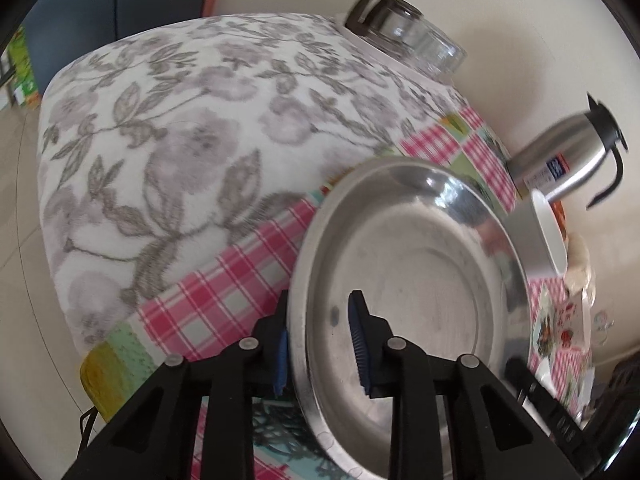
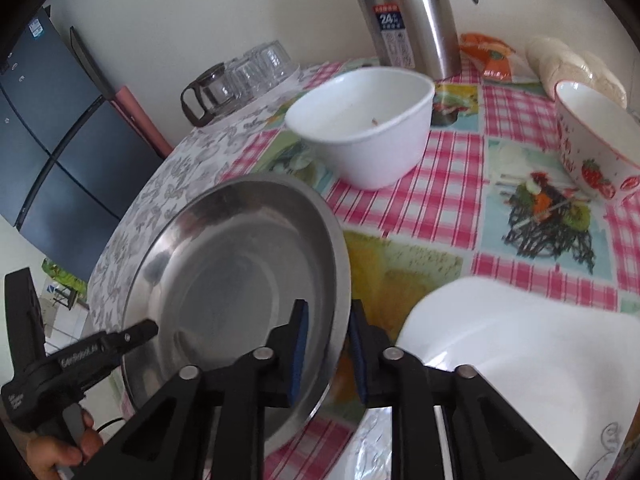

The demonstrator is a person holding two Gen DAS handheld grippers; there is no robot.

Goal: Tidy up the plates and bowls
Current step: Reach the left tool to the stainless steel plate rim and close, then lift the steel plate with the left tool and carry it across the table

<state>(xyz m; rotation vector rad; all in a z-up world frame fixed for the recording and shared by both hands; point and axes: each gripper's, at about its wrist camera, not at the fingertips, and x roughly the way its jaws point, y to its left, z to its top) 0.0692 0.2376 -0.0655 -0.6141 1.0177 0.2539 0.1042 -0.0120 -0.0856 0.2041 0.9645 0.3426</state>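
Both my left gripper (image 1: 322, 354) and right gripper (image 2: 328, 354) pinch the steel plate's (image 2: 240, 256) rim, lower frame; uneven lifting could slip it.

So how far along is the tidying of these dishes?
Early, by the look of it. Nothing looks stacked. In hand: both the left gripper and right gripper are clamped on the rim of the steel plate. Left: the white bowl, strawberry bowl and white plate sit apart on the table.
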